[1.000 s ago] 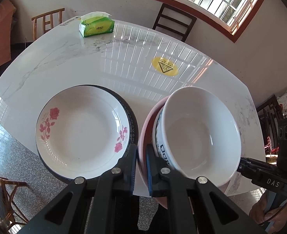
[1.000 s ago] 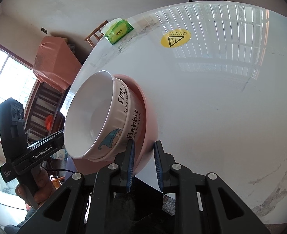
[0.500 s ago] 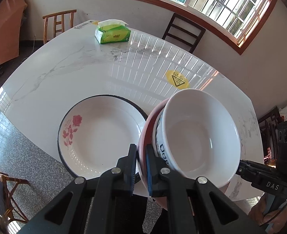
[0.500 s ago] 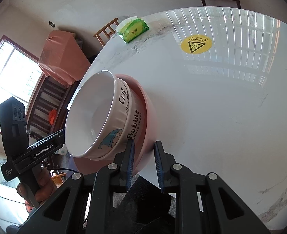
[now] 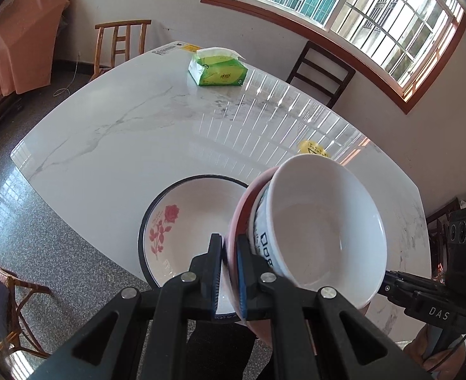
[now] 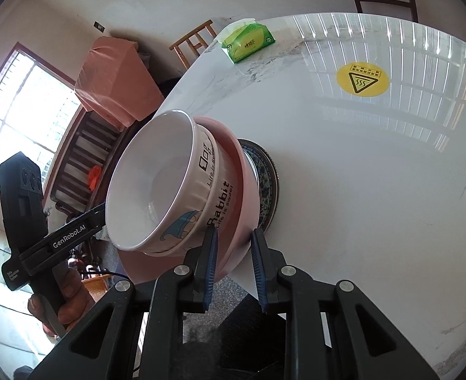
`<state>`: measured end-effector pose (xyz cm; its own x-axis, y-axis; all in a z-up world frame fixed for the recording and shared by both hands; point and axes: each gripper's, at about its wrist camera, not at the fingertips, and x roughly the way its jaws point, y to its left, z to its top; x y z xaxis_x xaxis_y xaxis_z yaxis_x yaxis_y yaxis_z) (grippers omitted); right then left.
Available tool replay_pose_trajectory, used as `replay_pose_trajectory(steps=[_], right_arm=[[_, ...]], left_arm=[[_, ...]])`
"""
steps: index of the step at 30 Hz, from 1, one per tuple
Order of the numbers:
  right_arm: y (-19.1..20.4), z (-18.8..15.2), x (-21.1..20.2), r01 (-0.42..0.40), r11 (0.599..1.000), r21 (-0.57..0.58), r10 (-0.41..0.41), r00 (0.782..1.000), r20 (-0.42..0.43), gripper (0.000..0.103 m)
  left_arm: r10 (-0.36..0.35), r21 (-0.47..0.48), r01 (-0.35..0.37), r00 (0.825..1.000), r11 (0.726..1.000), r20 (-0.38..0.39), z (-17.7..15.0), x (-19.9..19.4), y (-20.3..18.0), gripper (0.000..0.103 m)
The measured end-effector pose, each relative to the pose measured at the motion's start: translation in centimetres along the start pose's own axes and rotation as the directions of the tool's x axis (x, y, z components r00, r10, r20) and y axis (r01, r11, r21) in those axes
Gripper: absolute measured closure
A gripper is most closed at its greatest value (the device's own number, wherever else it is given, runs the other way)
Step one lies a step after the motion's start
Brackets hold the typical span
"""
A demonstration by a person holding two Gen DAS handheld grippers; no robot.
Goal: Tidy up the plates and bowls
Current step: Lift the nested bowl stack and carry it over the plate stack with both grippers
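Compared with a second ago, the rose plate [image 5: 182,237] on the table [image 5: 122,145] has slid further under the carried stack, so the stack has travelled leftward toward it; I judge the step is setting the bowls onto this plate. The left gripper [image 5: 226,272] pinches the rim of the pink bowl [image 5: 237,221] between its pressed fingers, low and tilted, and the white bowl [image 5: 321,234] sits nested inside. In the right wrist view the same stack hangs just above the plate's dark edge [image 6: 269,183]. The right gripper [image 6: 231,266] is slightly spread around the pink rim; whether it touches it, I cannot tell.
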<state>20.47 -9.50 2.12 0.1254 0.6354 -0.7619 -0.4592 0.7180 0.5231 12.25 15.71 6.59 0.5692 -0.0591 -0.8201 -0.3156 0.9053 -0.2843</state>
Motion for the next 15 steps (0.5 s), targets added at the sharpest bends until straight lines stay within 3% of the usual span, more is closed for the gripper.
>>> replay_pose_trajectory(steps=[15], right_arm=[[1.6,1.4,2.6,-0.028,1.0,-0.01,0.028,0.999,-0.026,0.081]], left_arm=[[0.026,-0.051,-0.026,1.0,0.998,-0.006,1.2,0.7,3.4,0.096]])
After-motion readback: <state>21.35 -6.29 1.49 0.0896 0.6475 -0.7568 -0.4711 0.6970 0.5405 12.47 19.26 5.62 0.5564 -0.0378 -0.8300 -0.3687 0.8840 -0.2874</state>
